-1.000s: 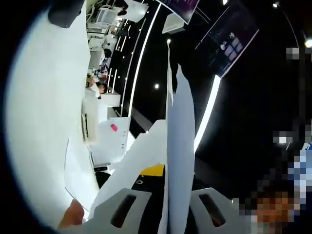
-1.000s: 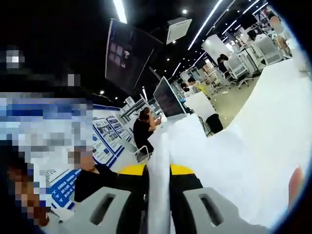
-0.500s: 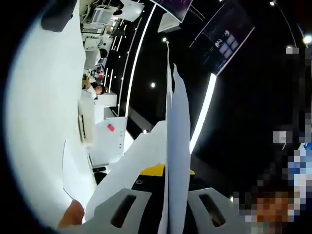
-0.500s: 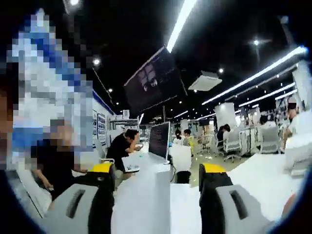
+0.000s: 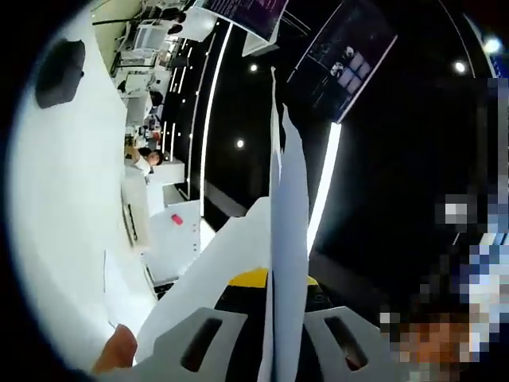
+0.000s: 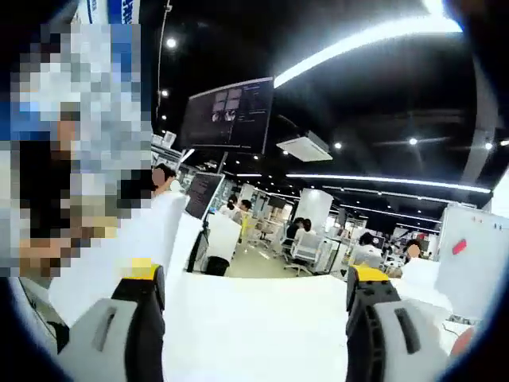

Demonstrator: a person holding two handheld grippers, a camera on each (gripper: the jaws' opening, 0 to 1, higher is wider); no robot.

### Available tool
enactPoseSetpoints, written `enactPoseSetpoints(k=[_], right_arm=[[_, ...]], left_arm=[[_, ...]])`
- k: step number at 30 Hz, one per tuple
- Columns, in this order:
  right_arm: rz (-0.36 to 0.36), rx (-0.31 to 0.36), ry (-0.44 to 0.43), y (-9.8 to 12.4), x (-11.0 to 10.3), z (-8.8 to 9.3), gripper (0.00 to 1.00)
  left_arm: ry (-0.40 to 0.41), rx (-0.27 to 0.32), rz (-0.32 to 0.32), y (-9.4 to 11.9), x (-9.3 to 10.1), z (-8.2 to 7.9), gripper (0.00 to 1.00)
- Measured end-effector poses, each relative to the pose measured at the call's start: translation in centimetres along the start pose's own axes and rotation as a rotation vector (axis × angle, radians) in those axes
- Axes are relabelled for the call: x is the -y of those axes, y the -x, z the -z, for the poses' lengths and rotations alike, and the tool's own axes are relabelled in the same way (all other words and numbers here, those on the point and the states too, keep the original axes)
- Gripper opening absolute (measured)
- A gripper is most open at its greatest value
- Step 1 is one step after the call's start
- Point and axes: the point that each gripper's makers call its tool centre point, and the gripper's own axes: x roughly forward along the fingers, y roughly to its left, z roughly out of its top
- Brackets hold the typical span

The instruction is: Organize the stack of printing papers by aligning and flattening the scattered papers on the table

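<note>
Your left gripper (image 5: 274, 358) was pinching the papers (image 5: 288, 239) edge-on, the sheets rising straight up between its jaws, with the white counter (image 5: 64, 199) off to its left. Your right gripper (image 6: 254, 334) stood spread wide, a white sheet (image 6: 254, 318) lying between and ahead of its jaws.

The printing papers (image 5: 288, 263) are plain white sheets, seen edge-on in the left gripper view, where they stand up as a thin, tall sliver between the two fingers (image 5: 195, 346), pinched there. The top edges are uneven, one sheet peaking a little above the next. A further sheet bends away to the side. In the right gripper view, white paper (image 6: 254, 326) spreads flat and broad.
</note>
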Motion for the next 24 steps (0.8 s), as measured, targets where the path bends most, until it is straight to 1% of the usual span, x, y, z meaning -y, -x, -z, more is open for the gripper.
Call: enactPoseSetpoints(k=[3, 4, 6, 7, 8, 10, 11, 12, 13, 15, 17, 19, 21, 23, 24], right_arm=[[0.004, -0.057, 0.039, 1.6, 0.4, 3.3, 0.9], [-0.014, -0.082, 0.058, 2.2, 0.1, 4.8, 0.9], [-0.036, -0.114, 0.067, 2.7, -0.7, 6.4, 0.9], [-0.054, -0.155, 0.076, 3.2, -1.5, 8.1, 0.9], [-0.057, -0.195, 0.099, 3.4, -2.0, 9.4, 0.9], [-0.05, -0.267, 0.157, 3.8, -3.1, 11.6, 0.9], [-0.049, -0.302, 0.188, 3.9, -4.0, 12.8, 0.9], [-0.054, -0.31, 0.197, 3.8, -4.5, 13.2, 0.9], [-0.063, -0.319, 0.212, 3.8, -5.6, 13.9, 0.9], [-0.062, -0.326, 0.226, 3.6, -6.8, 14.8, 0.9], [-0.058, -0.348, 0.242, 3.4, -7.3, 15.5, 0.9], [-0.068, -0.367, 0.251, 2.7, -8.0, 16.5, 0.9], [-0.082, -0.375, 0.216, 2.2, -8.5, 17.3, 0.9], [-0.09, -0.355, 0.106, 1.5, -8.9, 17.7, 0.9], [-0.106, -0.358, 0.049, 1.2, -9.1, 18.1, 0.9]], left_arm=[[-0.019, 0.006, 0.01, 0.2, 0.8, -0.8, 0.06], [-0.028, 0.007, 0.01, 0.2, 1.2, -0.9, 0.06], [-0.04, 0.012, 0.016, 0.1, 1.7, -1.2, 0.06], [-0.05, 0.012, 0.018, 0.1, 2.2, -1.3, 0.06], [-0.061, 0.016, 0.021, 0.0, 2.5, -1.4, 0.06], [-0.07, 0.018, 0.027, -0.1, 2.9, -1.7, 0.06], [-0.075, 0.023, 0.031, -0.2, 3.1, -1.9, 0.06], [-0.077, 0.024, 0.033, -0.2, 3.2, -1.7, 0.06], [-0.078, 0.025, 0.037, -0.2, 3.3, -1.7, 0.06], [-0.08, 0.026, 0.039, -0.3, 3.4, -1.4, 0.06], [-0.079, 0.023, 0.037, -0.3, 3.4, -1.1, 0.06], [-0.075, 0.023, 0.033, -0.3, 3.2, -1.3, 0.06], [-0.074, 0.023, 0.033, -0.3, 3.2, -1.1, 0.06], [-0.077, 0.023, 0.037, -0.2, 3.5, -1.0, 0.06], [-0.079, 0.024, 0.039, -0.2, 3.5, -1.1, 0.06]])
